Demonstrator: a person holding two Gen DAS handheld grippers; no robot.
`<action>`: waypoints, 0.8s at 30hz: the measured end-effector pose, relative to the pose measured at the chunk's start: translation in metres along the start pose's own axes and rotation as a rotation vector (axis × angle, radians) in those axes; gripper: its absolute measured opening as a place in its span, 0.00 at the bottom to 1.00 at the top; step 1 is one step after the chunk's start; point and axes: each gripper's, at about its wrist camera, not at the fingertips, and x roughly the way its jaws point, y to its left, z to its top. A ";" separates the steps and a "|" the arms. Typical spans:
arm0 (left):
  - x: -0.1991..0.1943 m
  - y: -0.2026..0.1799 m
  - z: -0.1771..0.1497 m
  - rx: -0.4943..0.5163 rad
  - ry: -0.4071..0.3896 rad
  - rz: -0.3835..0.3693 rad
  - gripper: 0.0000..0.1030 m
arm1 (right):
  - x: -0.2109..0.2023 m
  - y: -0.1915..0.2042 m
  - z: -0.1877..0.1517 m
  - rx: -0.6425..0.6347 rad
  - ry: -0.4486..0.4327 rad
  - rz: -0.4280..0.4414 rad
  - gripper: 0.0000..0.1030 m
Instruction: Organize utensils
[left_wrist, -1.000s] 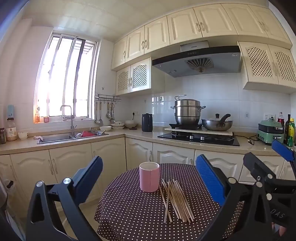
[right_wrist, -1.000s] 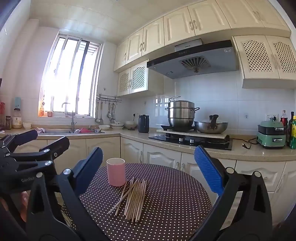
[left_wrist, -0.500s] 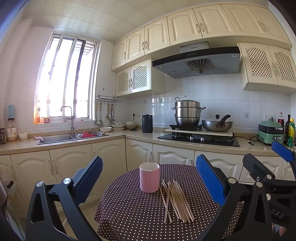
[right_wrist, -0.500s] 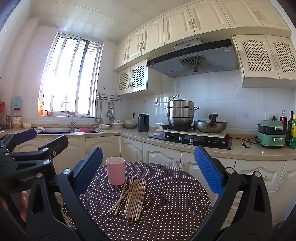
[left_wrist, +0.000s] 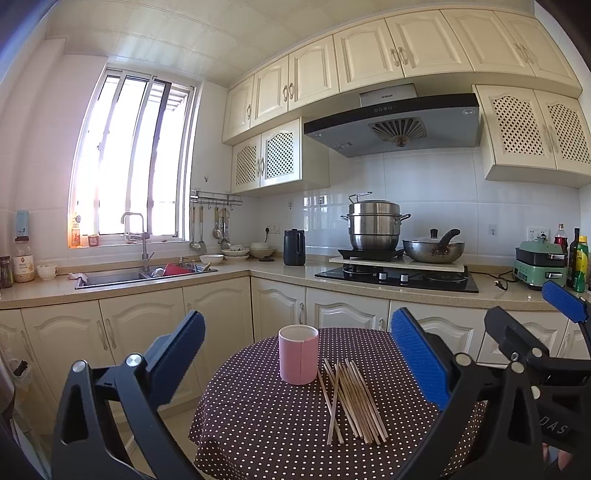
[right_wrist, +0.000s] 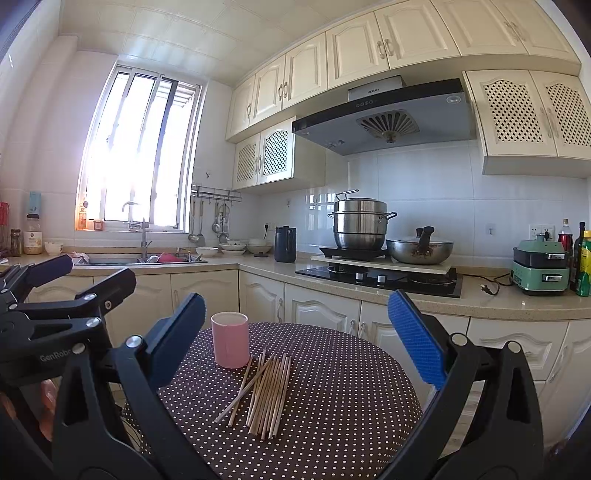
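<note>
A pink cup (left_wrist: 298, 359) (right_wrist: 230, 339) stands upright on a round table with a dark polka-dot cloth (left_wrist: 258, 424) (right_wrist: 343, 398). Several wooden chopsticks (left_wrist: 351, 400) (right_wrist: 267, 393) lie loose in a rough bundle just right of the cup. My left gripper (left_wrist: 295, 354) is open, held above and short of the table, with nothing between its blue pads. My right gripper (right_wrist: 295, 332) is open too and holds nothing. Each gripper shows at the edge of the other's view: the right one (left_wrist: 532, 328), the left one (right_wrist: 74, 277).
Behind the table runs an L-shaped kitchen counter (left_wrist: 280, 271) with a sink (left_wrist: 110, 278), a black kettle (left_wrist: 294, 247), a steamer pot (left_wrist: 373, 225) and wok (left_wrist: 433, 249) on the hob, and a green cooker (left_wrist: 541, 266). Cream cabinets line the wall below and above.
</note>
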 end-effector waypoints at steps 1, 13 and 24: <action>0.000 0.000 0.000 0.000 0.000 0.000 0.96 | 0.000 0.000 0.000 0.000 0.000 -0.001 0.94; -0.001 0.001 0.001 0.001 -0.001 0.002 0.96 | 0.000 -0.001 0.001 -0.002 0.000 0.000 0.94; -0.003 0.004 0.003 0.001 -0.005 0.002 0.96 | 0.000 0.000 0.002 -0.005 -0.003 0.001 0.94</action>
